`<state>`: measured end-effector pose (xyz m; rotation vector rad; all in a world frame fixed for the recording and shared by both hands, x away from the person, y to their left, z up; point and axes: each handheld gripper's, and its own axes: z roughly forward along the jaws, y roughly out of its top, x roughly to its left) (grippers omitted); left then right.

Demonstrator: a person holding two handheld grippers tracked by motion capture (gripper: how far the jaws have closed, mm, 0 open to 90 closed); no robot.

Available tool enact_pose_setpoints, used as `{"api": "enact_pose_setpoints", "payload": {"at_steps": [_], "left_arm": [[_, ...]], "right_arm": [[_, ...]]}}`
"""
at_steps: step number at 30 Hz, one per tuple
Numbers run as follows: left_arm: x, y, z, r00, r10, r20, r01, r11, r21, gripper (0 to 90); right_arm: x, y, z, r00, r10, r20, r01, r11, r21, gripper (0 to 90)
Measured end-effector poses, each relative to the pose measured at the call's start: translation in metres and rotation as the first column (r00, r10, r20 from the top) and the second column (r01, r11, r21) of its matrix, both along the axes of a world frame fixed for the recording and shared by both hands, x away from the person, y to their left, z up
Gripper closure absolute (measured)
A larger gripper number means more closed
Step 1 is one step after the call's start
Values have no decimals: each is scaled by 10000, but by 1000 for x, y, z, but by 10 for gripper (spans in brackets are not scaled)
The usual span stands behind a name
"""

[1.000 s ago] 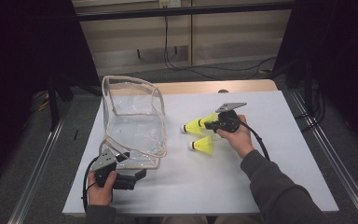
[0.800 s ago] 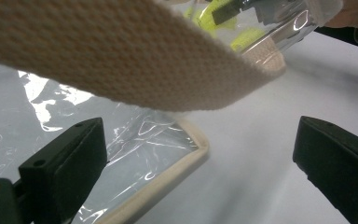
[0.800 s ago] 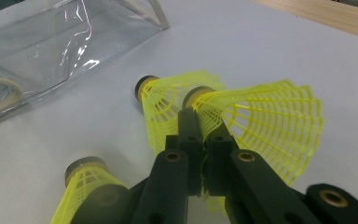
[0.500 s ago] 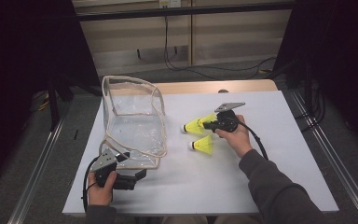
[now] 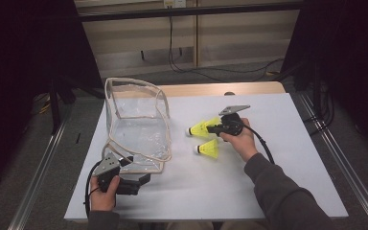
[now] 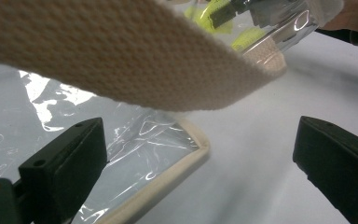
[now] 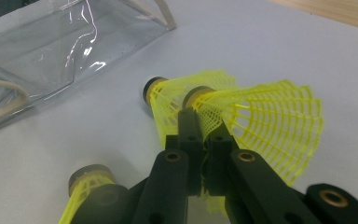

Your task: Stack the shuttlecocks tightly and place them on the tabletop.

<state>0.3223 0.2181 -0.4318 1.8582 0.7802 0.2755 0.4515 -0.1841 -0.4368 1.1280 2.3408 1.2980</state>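
A clear plastic bag (image 5: 136,129) with beige trim stands open on the white table (image 5: 278,158). My right gripper (image 5: 210,128) is shut on the mesh skirt of a yellow shuttlecock (image 7: 256,116), cork pointing toward the bag (image 7: 51,46). Just beyond the right gripper's (image 7: 200,116) held one lies a second shuttlecock (image 7: 161,95). A third shuttlecock (image 5: 208,149) rests on the table on the near side. My left gripper (image 5: 143,182) is open at the bag's near corner. In the left gripper view, the left gripper (image 6: 198,154) has the bag's trimmed corner (image 6: 186,154) between its jaws, under the beige strap (image 6: 121,51).
Black cables trail from both grippers across the table. A wooden strip (image 5: 211,89) runs along the table's far edge, with floor cables beyond. Metal rails (image 5: 333,158) flank the table on both sides.
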Motion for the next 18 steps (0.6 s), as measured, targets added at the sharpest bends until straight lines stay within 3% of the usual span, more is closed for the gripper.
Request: {"api": "enact_pose_setpoints", "payload": {"at_steps": [18], "left_arm": [[0,0,0,10000,7,0,-7,10000,-3,27]], "right_arm": [[-1,5,-2,9998,168,-106,-168,9999,-42,879]]}}
